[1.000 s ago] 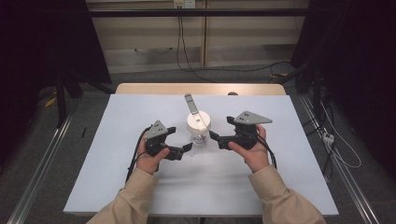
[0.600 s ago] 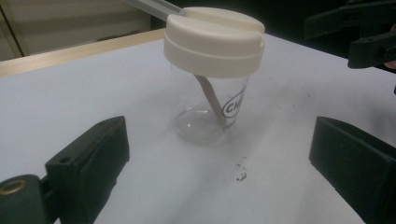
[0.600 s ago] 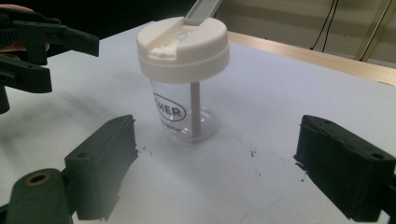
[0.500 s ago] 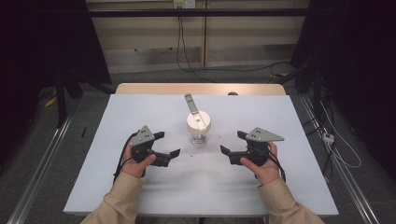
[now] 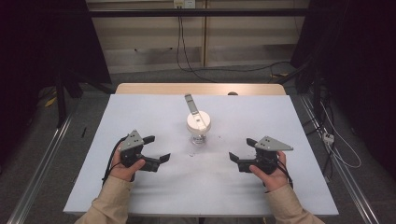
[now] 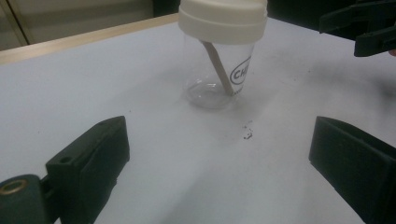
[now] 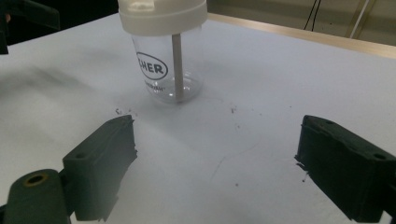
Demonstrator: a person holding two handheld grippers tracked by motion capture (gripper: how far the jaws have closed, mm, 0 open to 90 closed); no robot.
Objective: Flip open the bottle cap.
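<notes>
In the high view, both forearms enter from the 6 o'clock edge of the table [image 5: 140, 196]. The left gripper [image 5: 158, 150] sits at about 8 o'clock from the table centre, held in the left hand [image 5: 123, 169]; its jaws stand apart with nothing between them. The right gripper [image 5: 242, 155] sits at about 4 o'clock, held in the right hand [image 5: 271, 172]; its jaws also stand apart and hold nothing (each gripper carries a grey three-cornered plate on top). Both grippers point inward toward the middle of the table.

Beyond them, near the table centre and slightly toward 12 o'clock, the cup [image 5: 198, 128] stands upright on the white surface, well apart from both grippers. It is clear plastic with a cream lid [image 5: 198, 122]. A stick [image 5: 191, 105] passes through the lid and leans toward 11 o'clock. In the left gripper view, the stick's lower end rests on the cup bottom. A few dark specks [image 5: 191, 154] lie on the table just in front of the cup.
</notes>
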